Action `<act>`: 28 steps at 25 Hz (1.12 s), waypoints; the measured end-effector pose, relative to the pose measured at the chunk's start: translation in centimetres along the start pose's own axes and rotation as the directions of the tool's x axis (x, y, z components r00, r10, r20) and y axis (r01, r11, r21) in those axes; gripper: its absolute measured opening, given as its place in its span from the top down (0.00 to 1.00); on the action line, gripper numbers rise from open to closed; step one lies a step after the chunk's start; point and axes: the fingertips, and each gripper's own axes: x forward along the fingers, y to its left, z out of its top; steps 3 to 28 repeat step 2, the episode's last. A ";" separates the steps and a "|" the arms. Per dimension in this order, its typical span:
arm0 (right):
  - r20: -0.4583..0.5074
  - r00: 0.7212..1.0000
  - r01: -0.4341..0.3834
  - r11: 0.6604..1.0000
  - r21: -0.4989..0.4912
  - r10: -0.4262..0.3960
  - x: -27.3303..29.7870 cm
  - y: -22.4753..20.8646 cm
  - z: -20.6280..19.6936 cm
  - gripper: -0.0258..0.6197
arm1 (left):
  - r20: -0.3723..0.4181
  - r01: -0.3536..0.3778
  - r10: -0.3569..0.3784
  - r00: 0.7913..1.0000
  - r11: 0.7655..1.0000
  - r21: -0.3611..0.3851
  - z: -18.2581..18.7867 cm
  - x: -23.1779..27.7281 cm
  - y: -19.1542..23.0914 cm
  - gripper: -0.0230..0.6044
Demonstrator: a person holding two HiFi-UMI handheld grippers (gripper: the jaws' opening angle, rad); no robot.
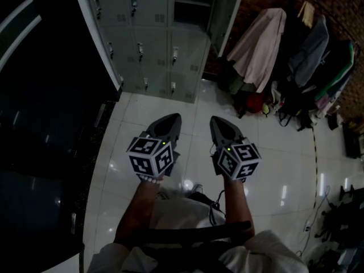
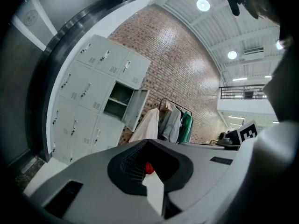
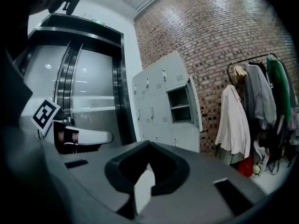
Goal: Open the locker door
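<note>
The left gripper [image 1: 169, 121] and the right gripper [image 1: 216, 124] hung side by side over the pale tiled floor [image 1: 139, 110], both pointing towards the grey locker bank [image 1: 152, 36] and well apart from it; the left one's jaws were closed tip to tip with nothing between them; the right one's jaws were likewise closed and empty; in the bank's right-hand column, an upper locker door [image 1: 223, 15] stood swung outward, a shelf showing in the compartment behind it; the other doors lay flush and closed; to the right of the lockers, coats [image 1: 259, 41] hung on a rack along the brick wall [image 3: 210, 31].
</note>
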 end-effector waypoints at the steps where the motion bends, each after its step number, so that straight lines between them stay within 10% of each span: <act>1: -0.001 1.000 0.000 1.000 -0.001 0.000 0.0 0.0 0.0 0.96 | 0.000 0.000 0.000 1.000 1.000 -0.001 0.0 0.0 0.0 0.97; 28: -0.002 1.000 -0.001 1.000 -0.002 0.001 0.0 0.0 -0.1 0.96 | 0.001 0.000 0.000 1.000 1.000 -0.001 0.0 0.0 0.0 0.97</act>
